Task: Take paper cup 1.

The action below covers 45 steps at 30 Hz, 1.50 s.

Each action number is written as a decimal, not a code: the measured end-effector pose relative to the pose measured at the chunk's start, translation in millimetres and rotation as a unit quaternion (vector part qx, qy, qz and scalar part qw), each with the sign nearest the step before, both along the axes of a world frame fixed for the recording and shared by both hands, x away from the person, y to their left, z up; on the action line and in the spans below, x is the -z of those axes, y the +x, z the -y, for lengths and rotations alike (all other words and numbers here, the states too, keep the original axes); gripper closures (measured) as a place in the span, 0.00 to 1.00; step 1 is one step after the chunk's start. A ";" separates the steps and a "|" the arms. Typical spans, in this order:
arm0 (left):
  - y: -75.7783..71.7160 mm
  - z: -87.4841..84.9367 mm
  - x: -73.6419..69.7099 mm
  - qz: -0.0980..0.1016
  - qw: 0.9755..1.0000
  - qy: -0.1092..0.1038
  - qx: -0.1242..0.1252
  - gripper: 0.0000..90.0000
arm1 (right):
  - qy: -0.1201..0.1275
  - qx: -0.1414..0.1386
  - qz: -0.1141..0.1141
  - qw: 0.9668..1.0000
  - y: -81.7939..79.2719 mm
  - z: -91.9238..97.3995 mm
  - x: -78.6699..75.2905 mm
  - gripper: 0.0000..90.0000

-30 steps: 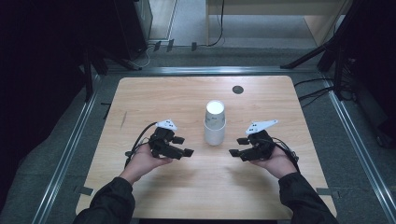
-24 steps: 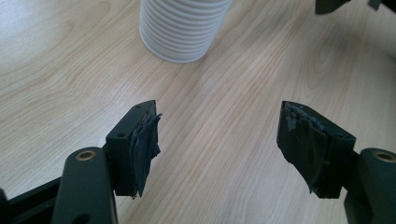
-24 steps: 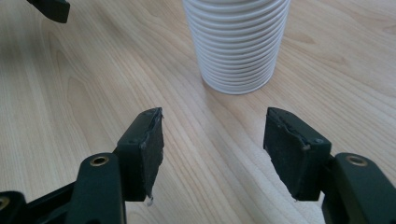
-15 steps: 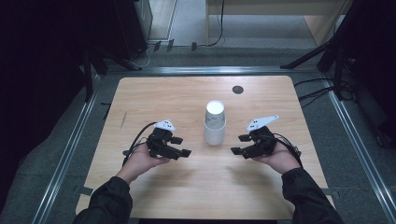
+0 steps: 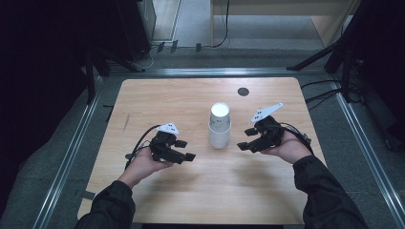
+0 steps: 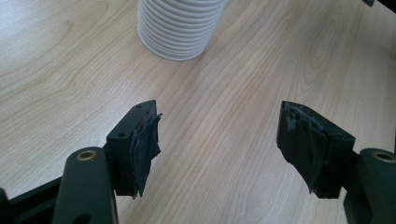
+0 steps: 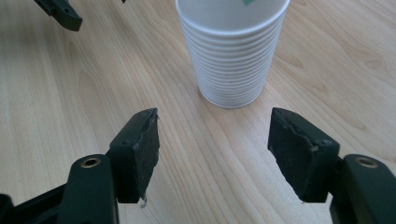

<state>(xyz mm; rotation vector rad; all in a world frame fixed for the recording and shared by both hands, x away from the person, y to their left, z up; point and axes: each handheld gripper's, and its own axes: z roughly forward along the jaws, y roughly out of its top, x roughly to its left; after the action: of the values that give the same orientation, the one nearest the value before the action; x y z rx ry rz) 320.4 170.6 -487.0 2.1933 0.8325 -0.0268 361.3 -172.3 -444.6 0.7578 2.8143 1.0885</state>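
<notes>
Ribbed white paper cup stack (image 5: 220, 125), smooth wood-grain table (image 5: 157, 102), tape-padded grippers' jaws apart

cup stack (image 5: 219, 125) mid-table — bare tabletop (image 5: 157, 100) all around

Wooden table (image 5: 167, 100), perhaps a grommet (image 5: 243, 91)

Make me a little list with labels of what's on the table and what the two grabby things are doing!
Table: light wooden top, with a small dark round spot near the far edge.
Cups: stack of white ribbed paper cups, upright near the middle, rims up.
Left gripper: jaws apart with nothing between them, aimed toward the stack, not touching it.
Right gripper: jaws have just been opening, nothing between them, facing the stack from the other side, not touching it.
Hands: one on each gripper, dark sleeves.
</notes>
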 end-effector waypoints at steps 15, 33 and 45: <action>-2.9 3.7 0.2 0.003 1.000 0.006 0.011 0.33 | -0.033 -0.064 0.002 0.997 27.6 -17.9 -35.4 0.35; -4.1 6.1 1.6 -0.001 1.000 0.011 0.024 0.33 | -0.048 -0.100 -0.004 0.994 53.9 -42.2 -54.6 0.29; -5.0 6.3 1.7 -0.002 1.000 0.011 0.024 0.33 | -0.074 -0.114 0.003 0.991 63.8 -71.8 -64.7 0.27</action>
<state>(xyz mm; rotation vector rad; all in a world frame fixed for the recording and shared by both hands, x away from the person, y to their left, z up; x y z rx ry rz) 315.4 164.3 -488.7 2.2336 0.7845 -0.0457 425.2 -100.6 -379.9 0.4278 2.9914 0.8884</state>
